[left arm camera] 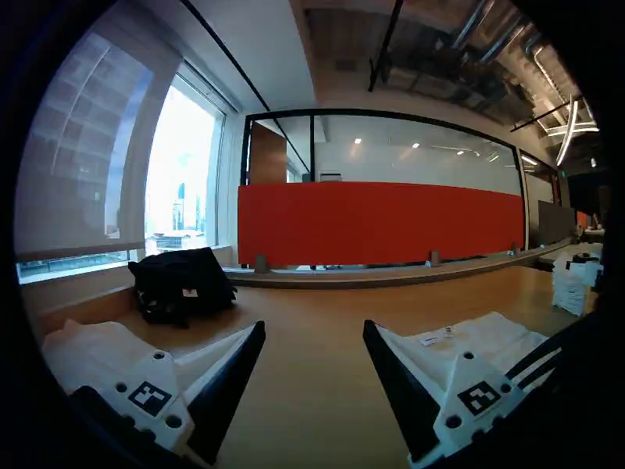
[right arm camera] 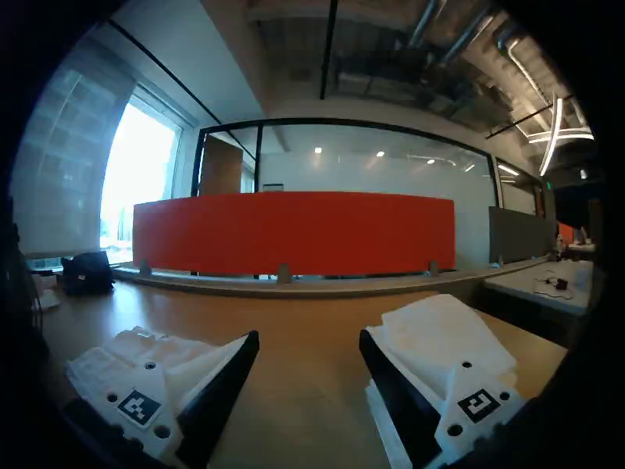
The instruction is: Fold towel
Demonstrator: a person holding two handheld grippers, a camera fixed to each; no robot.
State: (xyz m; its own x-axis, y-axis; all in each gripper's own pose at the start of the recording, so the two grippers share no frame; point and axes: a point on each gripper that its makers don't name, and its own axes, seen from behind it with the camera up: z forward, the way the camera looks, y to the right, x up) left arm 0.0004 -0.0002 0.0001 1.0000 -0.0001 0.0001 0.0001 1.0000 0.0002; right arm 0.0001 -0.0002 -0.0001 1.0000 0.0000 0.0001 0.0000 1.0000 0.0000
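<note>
My left gripper (left arm camera: 312,324) hovers low over the wooden table (left arm camera: 312,391), open, with bare tabletop between its fingers. A white towel (left arm camera: 488,332) with a small tag lies behind its right finger, and another white cloth (left arm camera: 86,344) lies behind its left finger. My right gripper (right arm camera: 308,334) is also open over the wood and holds nothing. Beyond its right finger is a stack of folded white towels (right arm camera: 437,328). A flatter white towel (right arm camera: 148,348) lies beyond its left finger.
A black bag (left arm camera: 181,285) sits on the table near the window (left arm camera: 180,195); it is also far left (right arm camera: 86,272) in the right gripper view. A red divider panel (left arm camera: 379,223) runs along the table's far edge. More white towels (left arm camera: 574,285) are piled at the far right.
</note>
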